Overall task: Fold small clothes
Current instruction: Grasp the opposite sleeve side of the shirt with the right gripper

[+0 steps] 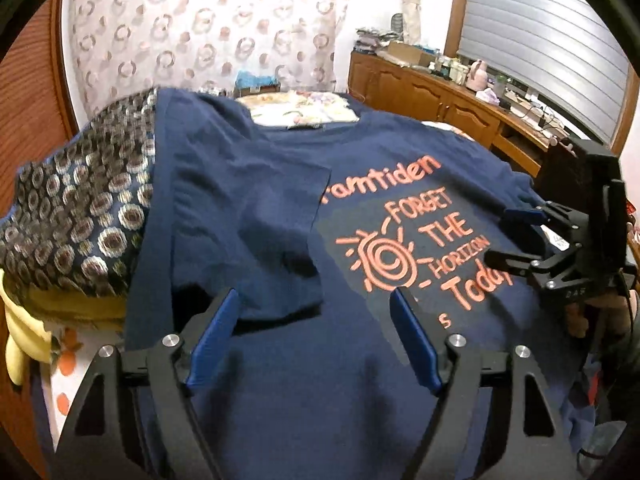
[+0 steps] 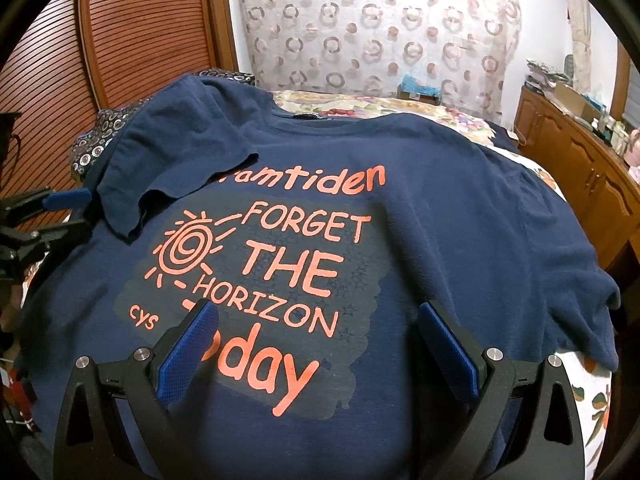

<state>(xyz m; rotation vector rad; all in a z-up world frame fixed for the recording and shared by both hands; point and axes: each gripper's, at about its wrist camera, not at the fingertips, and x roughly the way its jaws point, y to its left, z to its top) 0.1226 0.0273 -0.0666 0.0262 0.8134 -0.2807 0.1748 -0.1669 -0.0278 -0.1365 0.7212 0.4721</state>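
T-shirt [image 2: 400, 200] print partly hidden by folded sleeve [image 2: 180, 168], both grippers' jaws open, empty.

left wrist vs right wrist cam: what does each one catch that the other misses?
Left wrist only: window blinds, yellow bedding under the patterned cushion, the right gripper from outside, jaws open.
Right wrist only: the unfolded right sleeve, the full "Today" print, the slatted wooden door.
Both: navy T-shirt with its left sleeve folded inward, circle-patterned curtain, wooden cabinets, both grippers open and empty.
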